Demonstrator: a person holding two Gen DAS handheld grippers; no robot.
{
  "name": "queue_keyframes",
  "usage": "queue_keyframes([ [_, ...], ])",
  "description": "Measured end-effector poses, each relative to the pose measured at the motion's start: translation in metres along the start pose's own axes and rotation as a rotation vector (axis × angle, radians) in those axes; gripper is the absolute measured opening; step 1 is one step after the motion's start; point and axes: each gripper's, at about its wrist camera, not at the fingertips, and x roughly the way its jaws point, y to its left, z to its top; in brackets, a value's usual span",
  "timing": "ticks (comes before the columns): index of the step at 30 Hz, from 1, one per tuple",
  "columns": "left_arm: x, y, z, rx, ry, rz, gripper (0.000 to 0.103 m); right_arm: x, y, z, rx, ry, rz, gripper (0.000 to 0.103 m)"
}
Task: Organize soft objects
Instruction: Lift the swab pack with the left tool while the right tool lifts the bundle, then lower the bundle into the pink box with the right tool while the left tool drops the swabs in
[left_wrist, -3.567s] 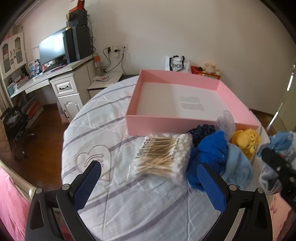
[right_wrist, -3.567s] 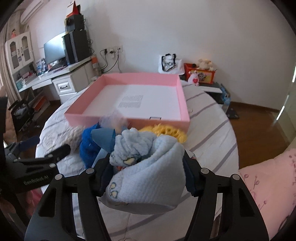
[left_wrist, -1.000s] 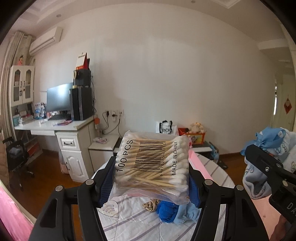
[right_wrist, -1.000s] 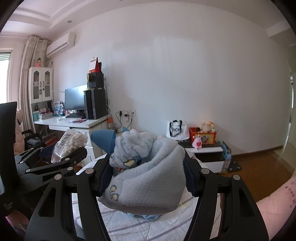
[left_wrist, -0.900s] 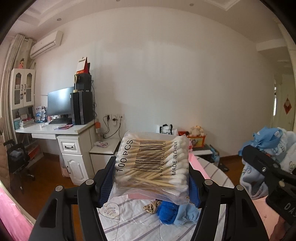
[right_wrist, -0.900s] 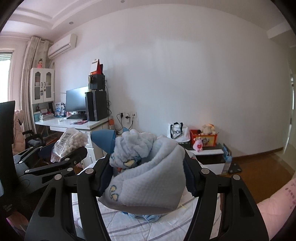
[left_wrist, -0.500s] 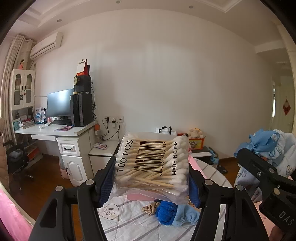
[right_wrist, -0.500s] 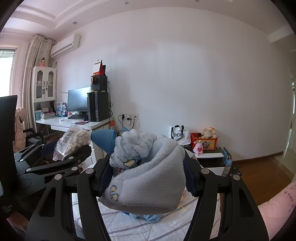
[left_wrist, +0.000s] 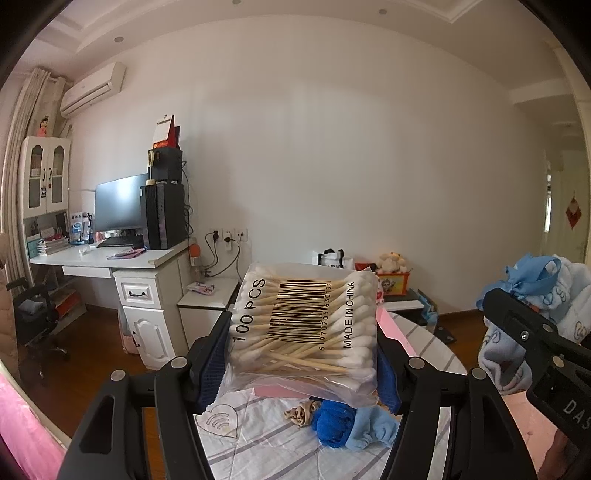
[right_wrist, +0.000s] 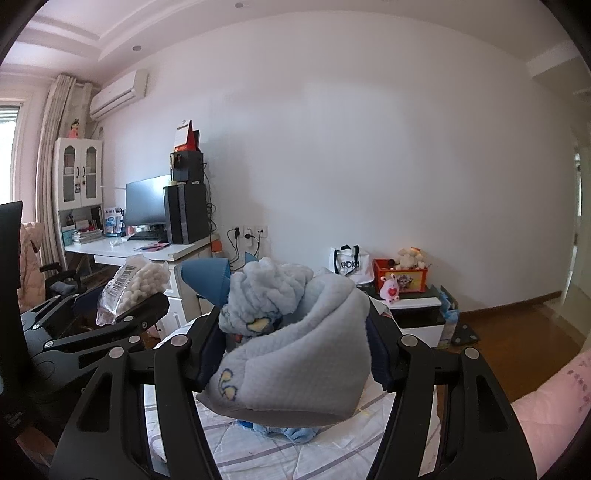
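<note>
My left gripper (left_wrist: 301, 354) is shut on a clear bag of cotton swabs (left_wrist: 303, 328) and holds it high above the table. The bag also shows in the right wrist view (right_wrist: 133, 288). My right gripper (right_wrist: 295, 354) is shut on a light blue fleece garment (right_wrist: 295, 354), also held high; it shows at the right of the left wrist view (left_wrist: 546, 306). Below the swabs lie a blue knit item (left_wrist: 332, 424), a light blue cloth (left_wrist: 373, 428) and a tan hair tie (left_wrist: 301, 411) on the striped tablecloth (left_wrist: 258, 439). The pink box (left_wrist: 391, 328) is mostly hidden behind the bag.
A white desk (left_wrist: 122, 258) with a monitor (left_wrist: 118, 203) and a computer tower stands at the left. A low stand with a red toy box (right_wrist: 400, 280) and a tote bag (right_wrist: 349, 266) sits by the far wall. A black chair (left_wrist: 33, 321) is at far left.
Since 3.6 s ago my left gripper has shut on the swab bag and lifted it. Both grippers have tilted up from the table toward the wall, still rising slightly over the last second.
</note>
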Motion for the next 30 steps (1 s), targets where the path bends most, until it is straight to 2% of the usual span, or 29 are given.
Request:
queue_keyframes([
  [7, 0.004, -0.001, 0.011, -0.013, 0.016, 0.010, 0.063, 0.009, -0.004, -0.003, 0.010, 0.020, -0.017, 0.061],
  [17, 0.037, -0.005, 0.015, -0.023, 0.081, 0.010, 0.063, 0.042, -0.008, -0.009, 0.024, 0.094, -0.016, 0.061],
  [23, 0.072, -0.010, 0.019, -0.018, 0.147, 0.005, 0.063, 0.077, -0.017, -0.020, 0.045, 0.166, -0.017, 0.061],
  [30, 0.142, -0.020, 0.033, -0.011, 0.221, 0.007, 0.063, 0.140, -0.036, -0.042, 0.087, 0.278, -0.027, 0.061],
])
